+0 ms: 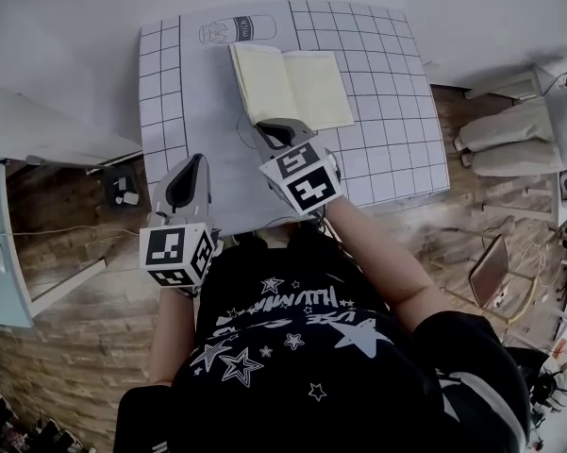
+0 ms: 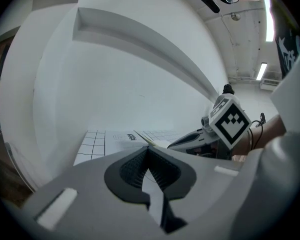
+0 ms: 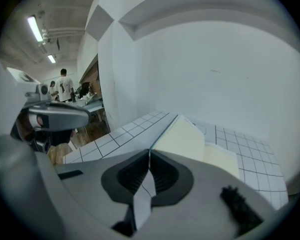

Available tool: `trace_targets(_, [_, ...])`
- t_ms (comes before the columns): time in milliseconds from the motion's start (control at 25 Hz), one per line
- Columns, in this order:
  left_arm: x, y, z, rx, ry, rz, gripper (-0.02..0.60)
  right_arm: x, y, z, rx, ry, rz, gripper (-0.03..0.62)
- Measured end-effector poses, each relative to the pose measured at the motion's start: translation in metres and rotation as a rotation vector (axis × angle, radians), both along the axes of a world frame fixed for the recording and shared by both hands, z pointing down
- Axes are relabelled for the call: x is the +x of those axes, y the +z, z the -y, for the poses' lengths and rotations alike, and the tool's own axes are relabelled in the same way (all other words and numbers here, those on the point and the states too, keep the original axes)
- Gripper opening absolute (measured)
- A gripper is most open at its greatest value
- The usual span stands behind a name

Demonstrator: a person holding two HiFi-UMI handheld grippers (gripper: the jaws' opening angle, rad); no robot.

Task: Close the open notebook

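The open notebook point(image 1: 292, 88) with cream pages lies on a white grid mat point(image 1: 377, 140) on the table. My right gripper point(image 1: 275, 132) sits at the book's near left corner, shut on the edge of the left cover. In the right gripper view that left half point(image 3: 182, 134) stands tilted up, and its thin edge runs straight into the closed jaws point(image 3: 150, 151). The right half point(image 3: 222, 159) lies flat. My left gripper point(image 1: 186, 185) hovers to the left over the mat's near edge, shut with nothing in it point(image 2: 148, 148). From there the notebook point(image 2: 152, 141) and the right gripper point(image 2: 199, 136) show ahead.
A bottle outline point(image 1: 238, 29) is printed on the mat behind the notebook. A white wall rises behind the table. A white shelf point(image 1: 38, 130) stands at the left, wooden floor point(image 1: 66, 253) below. People point(image 3: 65, 86) stand far off in the room.
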State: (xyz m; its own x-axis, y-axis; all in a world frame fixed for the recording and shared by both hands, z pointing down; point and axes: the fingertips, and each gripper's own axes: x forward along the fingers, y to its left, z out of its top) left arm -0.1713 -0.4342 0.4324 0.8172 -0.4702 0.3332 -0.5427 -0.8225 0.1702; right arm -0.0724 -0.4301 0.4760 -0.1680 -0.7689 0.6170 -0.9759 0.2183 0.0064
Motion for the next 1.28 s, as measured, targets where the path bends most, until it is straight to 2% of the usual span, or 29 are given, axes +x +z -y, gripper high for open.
trace_targets(200, [0.034, -0.005, -0.015, 0.011, 0.034, -0.008, 0.009, 0.045, -0.031, -0.020, 0.058, 0.072, 0.014, 0.020])
trace_targets(480, [0.074, -0.012, -0.033, 0.034, 0.076, -0.014, 0.008, 0.117, -0.038, -0.053, 0.066, 0.232, 0.005, 0.020])
trace_targets(680, [0.093, -0.011, -0.040, 0.024, 0.085, -0.015, 0.009, 0.164, -0.019, -0.071, 0.041, 0.362, 0.115, 0.020])
trace_targets(800, [0.105, -0.008, -0.041, 0.016, 0.091, -0.011, 0.009, 0.185, -0.005, -0.077, 0.015, 0.427, 0.191, 0.020])
trace_targets(1080, [0.130, -0.006, -0.049, 0.008, 0.113, -0.001, 0.009, 0.221, 0.046, -0.092, -0.111, 0.493, 0.171, 0.015])
trace_targets(1280, [0.139, -0.006, -0.051, 0.005, 0.115, 0.013, 0.009, 0.232, 0.082, -0.099, -0.206, 0.505, 0.168, 0.014])
